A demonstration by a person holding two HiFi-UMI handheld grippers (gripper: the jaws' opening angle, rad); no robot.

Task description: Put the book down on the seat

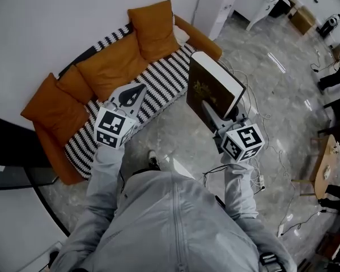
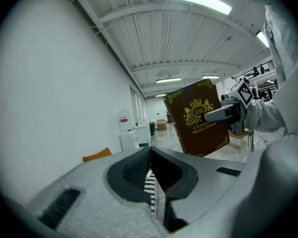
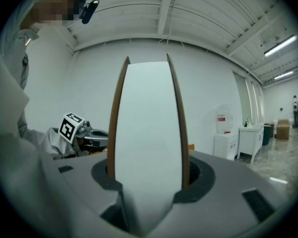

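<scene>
Right gripper is clamped on the lower edge of a thick brown book, one jaw on each cover. Book stands upright in the air, gilt-lettered front cover facing the left gripper, white page block toward the right gripper's camera. It sits near the right end of the orange sofa, above the marble floor, clear of the black-and-white striped seat. Left gripper is held toward the seat, jaws together, nothing between them.

Head camera looks steeply down, hand-held cameras level; all share the book.
</scene>
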